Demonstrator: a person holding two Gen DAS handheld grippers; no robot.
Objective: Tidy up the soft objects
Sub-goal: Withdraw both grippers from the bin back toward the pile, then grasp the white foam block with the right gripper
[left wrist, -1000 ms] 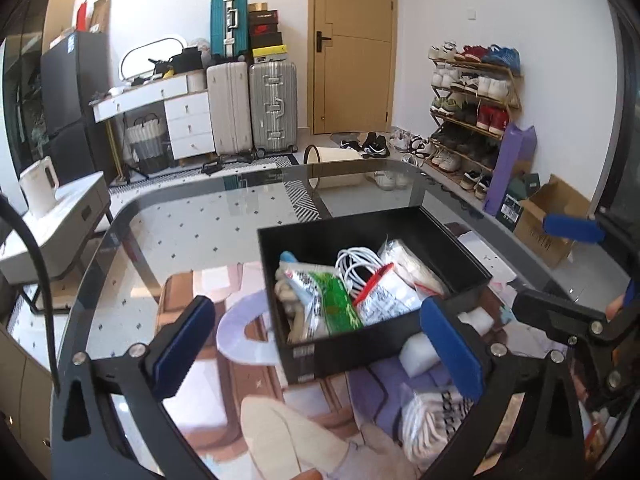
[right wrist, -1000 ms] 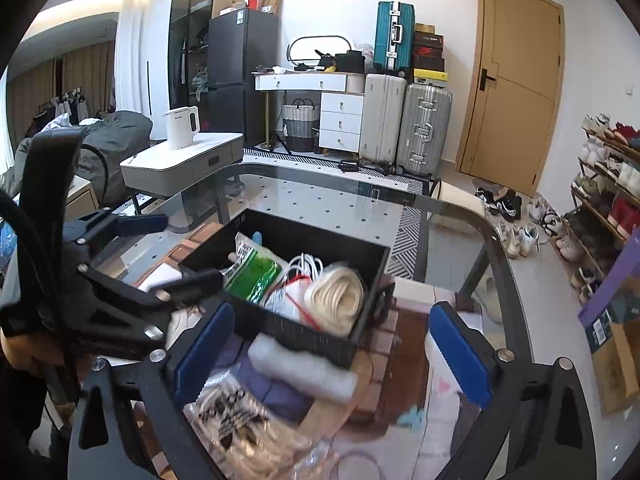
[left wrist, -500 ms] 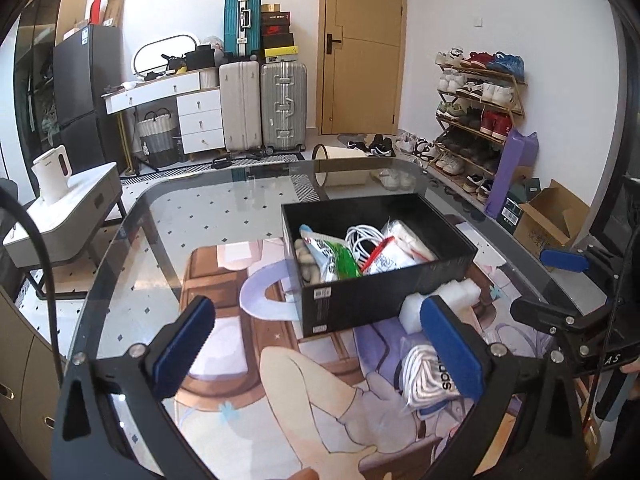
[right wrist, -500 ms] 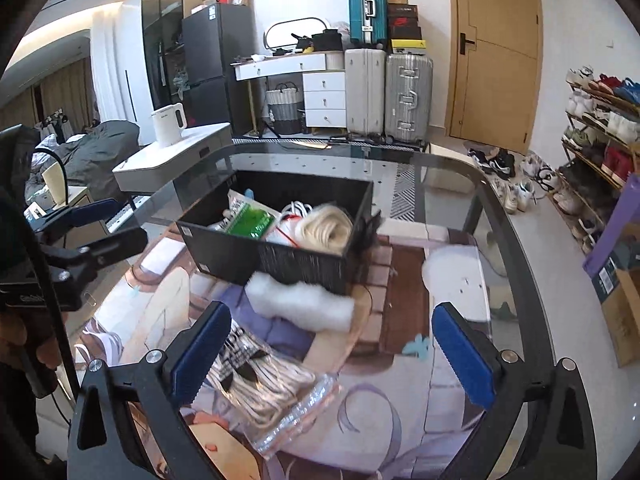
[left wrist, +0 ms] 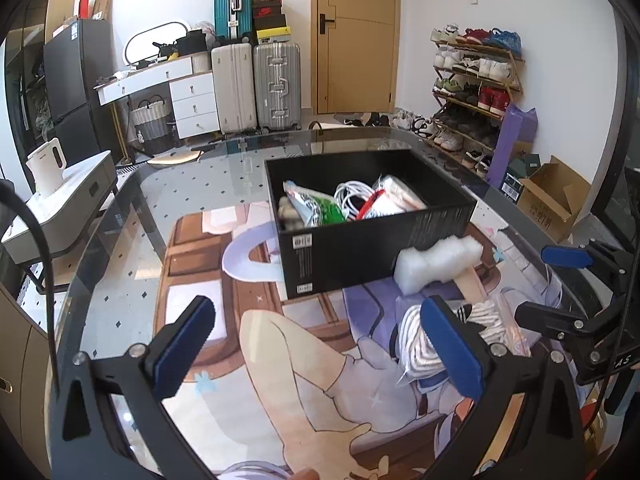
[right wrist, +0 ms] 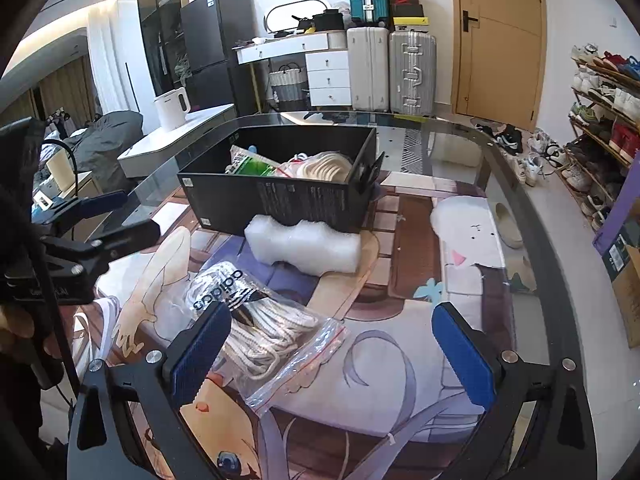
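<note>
- A black cardboard box (right wrist: 280,200), part-filled with soft packets and coiled cord, sits mid-desk, toward the far edge.
- Both grippers have pulled back from it since a second ago, which suggests a fresh pick comes next.
- A white, knobbly foam roll (right wrist: 304,246) touches the box's near wall.
- A crinkly clear zip bag of rope (right wrist: 260,328) lies nearer the desk's front edge.
- The right gripper (right wrist: 332,354) and left gripper (left wrist: 316,346) both gape wide, empty.

White walls, wooden door (left wrist: 356,36), suitcases (left wrist: 256,84), shoe rack (left wrist: 476,80), tiled floor.
</note>
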